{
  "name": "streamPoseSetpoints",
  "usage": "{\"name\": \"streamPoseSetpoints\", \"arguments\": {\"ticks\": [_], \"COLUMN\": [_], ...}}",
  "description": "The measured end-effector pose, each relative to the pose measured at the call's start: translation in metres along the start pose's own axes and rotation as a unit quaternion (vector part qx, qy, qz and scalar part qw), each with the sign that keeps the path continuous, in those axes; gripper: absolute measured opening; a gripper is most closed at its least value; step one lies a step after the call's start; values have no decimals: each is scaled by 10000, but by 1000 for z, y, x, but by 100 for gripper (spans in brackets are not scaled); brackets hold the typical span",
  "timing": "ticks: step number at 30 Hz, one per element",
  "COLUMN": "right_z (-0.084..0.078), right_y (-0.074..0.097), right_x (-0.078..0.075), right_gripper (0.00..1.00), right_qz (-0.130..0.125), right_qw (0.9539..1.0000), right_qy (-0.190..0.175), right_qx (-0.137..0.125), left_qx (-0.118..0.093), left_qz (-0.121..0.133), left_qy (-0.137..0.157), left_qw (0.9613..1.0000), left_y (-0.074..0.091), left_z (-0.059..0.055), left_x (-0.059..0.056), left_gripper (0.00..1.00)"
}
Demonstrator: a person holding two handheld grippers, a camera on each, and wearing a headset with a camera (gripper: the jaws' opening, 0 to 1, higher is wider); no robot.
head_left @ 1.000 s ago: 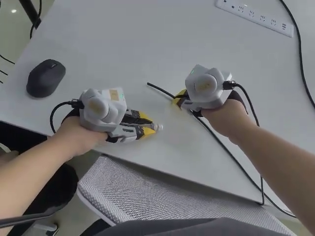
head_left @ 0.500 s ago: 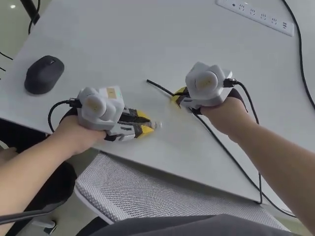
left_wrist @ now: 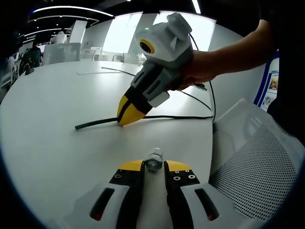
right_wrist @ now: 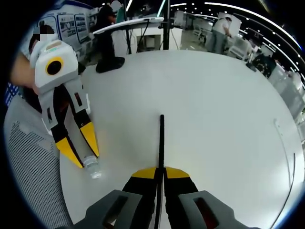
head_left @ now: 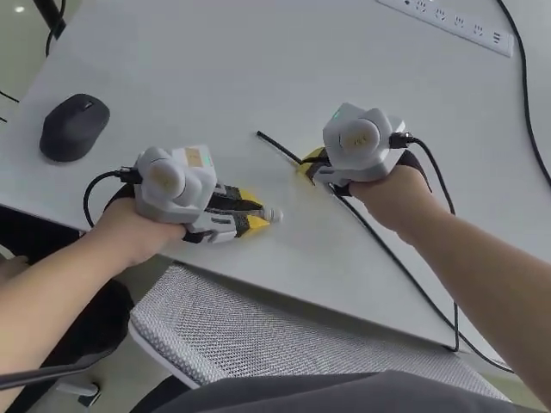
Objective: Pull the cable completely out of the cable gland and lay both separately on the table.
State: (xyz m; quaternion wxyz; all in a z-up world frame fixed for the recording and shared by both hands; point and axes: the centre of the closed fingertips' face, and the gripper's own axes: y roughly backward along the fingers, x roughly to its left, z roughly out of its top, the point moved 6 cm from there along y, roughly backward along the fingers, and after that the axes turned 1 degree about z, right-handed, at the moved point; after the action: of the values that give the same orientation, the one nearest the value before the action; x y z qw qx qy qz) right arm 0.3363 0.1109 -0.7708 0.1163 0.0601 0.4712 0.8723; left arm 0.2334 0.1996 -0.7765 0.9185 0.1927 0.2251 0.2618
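Little has moved since a second ago: both claws and the cable keep their places relative to the mouse (head_left: 73, 126), and only my headset view has drifted slightly. I see the left claw (head_left: 258, 217) closed on the small clear cable gland (head_left: 272, 214), which pokes out past its yellow tips near the front edge of the white worktop (head_left: 215, 69). In the left gripper view the cable gland (left_wrist: 154, 157) sits pinched between the two jaws of the left claw (left_wrist: 153, 164), with no cable through it. Whether it touches the surface I cannot tell. The right claw (head_left: 308, 166) is clamped on the black cable (head_left: 275, 146), tips down at the worktop. In the right gripper view the cable (right_wrist: 162, 138) runs straight ahead from the closed right claw (right_wrist: 161, 171) to a free end lying flat. The left claw (right_wrist: 81, 152) stands off to the side there with the cable gland (right_wrist: 91, 165), apart from the cable. A power strip (head_left: 448, 24) lies at the far edge, and a mesh chair (head_left: 241, 335) sits below the near edge.
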Motion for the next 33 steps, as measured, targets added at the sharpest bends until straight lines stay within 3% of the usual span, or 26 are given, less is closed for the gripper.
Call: {"name": "streamPoseSetpoints", "arguments": {"ticks": [14,19,23,33], "right_z": [2,13,16,14], "right_y": [6,20,34,74], "right_x": [-5,-7,-8,-4], "right_gripper": [14,16,24,31], "right_qz": [-141,-263,-365,-454], "right_qw": [9998,9991,9984,9952], "right_qy": [-151,-111,-60,-415], "right_qx": [-54,-309,-438,-766], "left_qx": [6,0,-39,-74], "left_qz": [25,27,26,5], "left_qy": [18,62,95,127], "left_qw": [10000,10000,9999,9999], "left_y": [-1,1,4,10], "left_z": [1,0,1,6], "left_x": [2,2,1,-5], "left_gripper": [24,27,30,37]}}
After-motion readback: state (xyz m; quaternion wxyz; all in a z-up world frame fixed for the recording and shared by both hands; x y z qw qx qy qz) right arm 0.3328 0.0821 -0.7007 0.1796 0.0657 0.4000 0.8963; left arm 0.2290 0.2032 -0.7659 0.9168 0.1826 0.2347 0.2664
